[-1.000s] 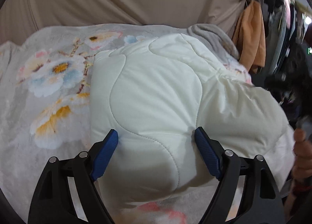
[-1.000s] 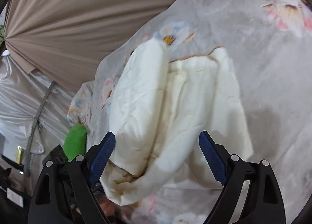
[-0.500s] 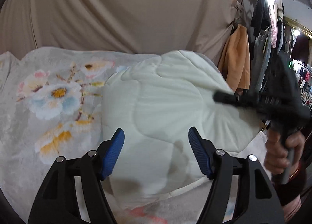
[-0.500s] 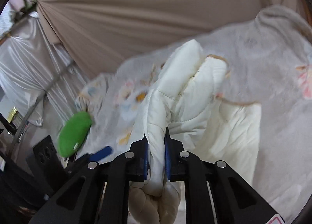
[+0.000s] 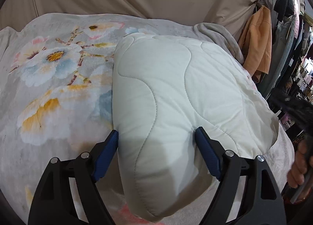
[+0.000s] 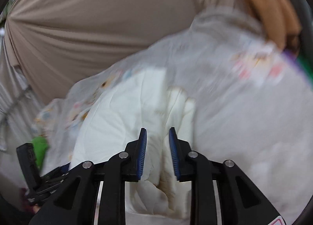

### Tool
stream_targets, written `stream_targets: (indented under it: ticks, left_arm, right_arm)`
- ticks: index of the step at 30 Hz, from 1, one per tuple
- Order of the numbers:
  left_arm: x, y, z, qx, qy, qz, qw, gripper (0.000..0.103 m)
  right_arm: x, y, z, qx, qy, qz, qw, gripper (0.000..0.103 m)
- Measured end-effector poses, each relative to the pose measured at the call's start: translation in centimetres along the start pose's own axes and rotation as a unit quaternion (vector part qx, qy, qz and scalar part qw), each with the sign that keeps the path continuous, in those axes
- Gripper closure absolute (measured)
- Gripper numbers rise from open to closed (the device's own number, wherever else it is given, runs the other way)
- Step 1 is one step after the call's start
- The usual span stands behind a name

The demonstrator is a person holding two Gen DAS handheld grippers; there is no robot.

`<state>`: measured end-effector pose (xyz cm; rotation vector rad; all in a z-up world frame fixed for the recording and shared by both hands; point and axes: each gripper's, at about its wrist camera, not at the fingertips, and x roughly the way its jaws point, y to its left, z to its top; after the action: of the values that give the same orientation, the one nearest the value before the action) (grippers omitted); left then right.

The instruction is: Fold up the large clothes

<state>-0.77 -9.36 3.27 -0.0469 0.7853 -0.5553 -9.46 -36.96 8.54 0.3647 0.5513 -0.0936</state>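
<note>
So, white quilted coat (image 5: 176, 95) folded into fat bundle on floral blanket (image 5: 49, 88), long axis running away from us. Our left tongs (image 5: 156, 153) straddle its near end, pads denting padding both sides, jaws opening a bit. Right tongs (image 6: 157, 151) easing apart too, fabric between the pads, apparently loose. Left hand's nearer for squaring the bundle.
</note>
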Motion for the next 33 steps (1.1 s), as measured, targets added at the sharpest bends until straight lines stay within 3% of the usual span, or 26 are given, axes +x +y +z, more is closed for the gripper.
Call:
stream_targets:
  ticks: [2, 4, 7, 10, 14, 17, 19, 22, 25, 27, 30, 33]
  left_arm:
    - [0.0, -0.2, -0.1, 0.005, -0.003, 0.005, 1.0000, 0.025]
    - [0.0, -0.2, -0.1, 0.003, -0.002, 0.006, 1.0000, 0.025]
    - [-0.4, -0.3, -0.2, 0.006, 0.004, -0.006, 1.0000, 0.024]
    - [-1.5, -0.5, -0.2, 0.006, 0.001, -0.011, 0.9999, 0.026]
    - [-2.7, -1.0, 0.9, 0.016, -0.032, 0.012, 0.9993, 0.028]
    - [-0.4, -1.1, 1.3, 0.025, -0.002, 0.015, 0.9996, 0.026]
    - [0.3, -1.2, 1.1, 0.027, -0.004, 0.033, 0.9991, 0.025]
    - [0.3, -1.0, 1.3, 0.018, -0.004, 0.028, 0.9994, 0.025]
    - [0.3, -1.1, 1.4, 0.019, 0.000, 0.032, 0.9993, 0.025]
    - [0.4, -1.1, 1.5, 0.018, 0.002, 0.033, 0.9993, 0.025]
    - [0.4, -1.0, 1.5, 0.018, 0.004, 0.032, 0.9993, 0.024]
    - [0.3, -1.2, 1.5, 0.021, -0.001, 0.023, 0.9995, 0.020]
  right_arm:
    - [-0.5, 1.6, -1.0, -0.030, 0.005, 0.017, 0.999, 0.095]
    - [1.3, 1.6, -2.5, -0.049, 0.043, 0.010, 0.998, 0.103]
    - [5.7, 0.7, -6.3, -0.028, 0.102, -0.003, 0.994, 0.103]
    - [6.0, -1.1, -8.1, 0.007, 0.100, 0.015, 0.995, 0.103]
    - [5.6, -1.6, -8.7, 0.021, 0.103, 0.030, 0.994, 0.103]
    - [4.8, -1.1, -6.3, 0.025, 0.117, 0.033, 0.992, 0.103]
    - [3.0, 0.3, -2.8, 0.006, 0.080, 0.031, 0.996, 0.103]
    - [2.0, 3.1, 2.3, -0.038, 0.028, 0.021, 0.999, 0.103]
    - [5.0, 4.8, 6.1, -0.054, 0.025, 0.012, 0.998, 0.103]
    - [8.0, 5.7, 7.2, -0.075, 0.033, -0.022, 0.996, 0.103]
    - [14.4, 5.0, 7.0, -0.079, 0.089, -0.050, 0.992, 0.103]
    - [18.0, 3.1, 5.1, -0.066, 0.120, -0.069, 0.988, 0.103]
